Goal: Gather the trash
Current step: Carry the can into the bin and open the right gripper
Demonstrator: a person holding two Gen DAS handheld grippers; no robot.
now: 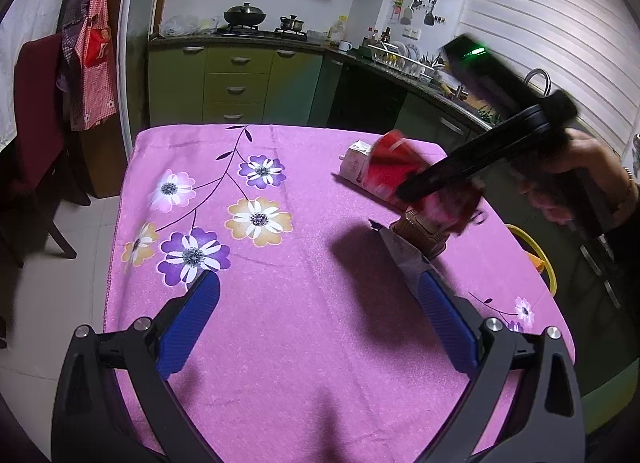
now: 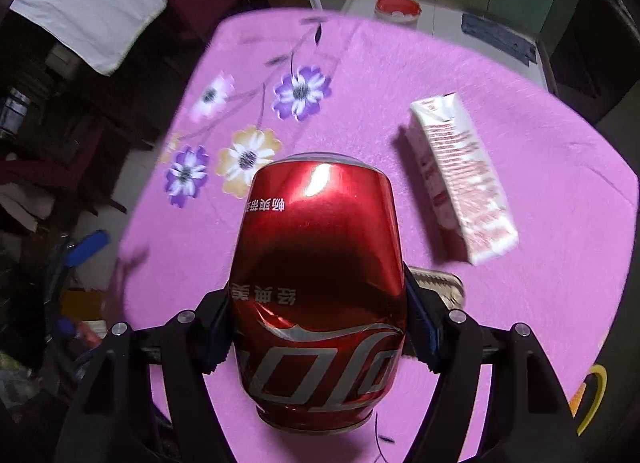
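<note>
A dented red cola can (image 2: 320, 283) is clamped by the right gripper (image 2: 320, 327), frame centre; the left gripper (image 1: 320, 323) is spread wide over open pink tablecloth (image 1: 304, 303).

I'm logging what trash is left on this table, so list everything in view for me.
Soda can: one, red, held in the right claw above the table.
Drink carton: one, white and pink, lying flat on the tablecloth.
Wrapper: one, silvery, beside the left claw's right finger.
Brown object: one, on the cloth; kind unclear.
Tablecloth: one, pink, flowered.
Left claw: black and blue, open, empty.
Right claw: shut on the can.
</note>
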